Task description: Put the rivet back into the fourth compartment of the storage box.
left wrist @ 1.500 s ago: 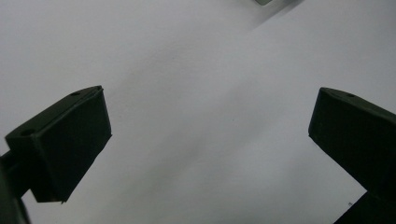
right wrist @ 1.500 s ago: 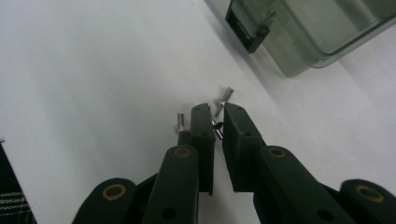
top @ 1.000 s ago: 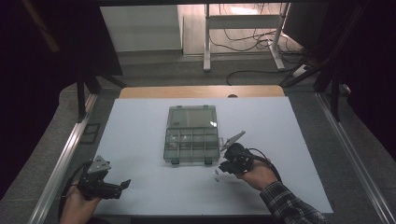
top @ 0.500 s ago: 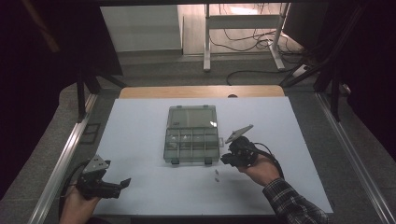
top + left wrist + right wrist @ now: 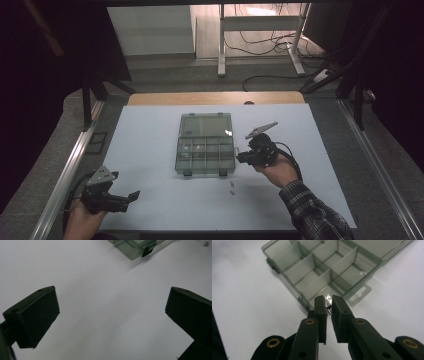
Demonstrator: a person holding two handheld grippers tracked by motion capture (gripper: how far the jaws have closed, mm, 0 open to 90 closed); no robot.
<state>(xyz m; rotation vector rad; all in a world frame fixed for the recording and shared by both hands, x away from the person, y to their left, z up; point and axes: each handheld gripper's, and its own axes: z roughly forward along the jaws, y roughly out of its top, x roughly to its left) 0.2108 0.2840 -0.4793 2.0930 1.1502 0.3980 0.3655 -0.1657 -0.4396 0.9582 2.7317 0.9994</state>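
Note:
A clear smoky compartment box (image 5: 205, 145) lies open in the middle of the white table, its lid folded back. My right gripper (image 5: 242, 158) hovers at the box's right front corner. In the right gripper view its jaws (image 5: 328, 305) are shut on a small dark screw-like part (image 5: 328, 308), just over the end compartment of the box (image 5: 322, 267). My left gripper (image 5: 133, 195) rests at the table's front left, open and holding nothing; in the left gripper view (image 5: 112, 315) its jaws stand wide apart over bare table.
Two small loose parts (image 5: 231, 187) lie on the table in front of the box. A corner of the box with its latch (image 5: 146, 250) shows at the top of the left gripper view. A table frame and cables stand beyond the far edge.
My right gripper has lifted away from the loose parts at the front and moved toward the box's right front corner with a small part. The left gripper has hardly moved.

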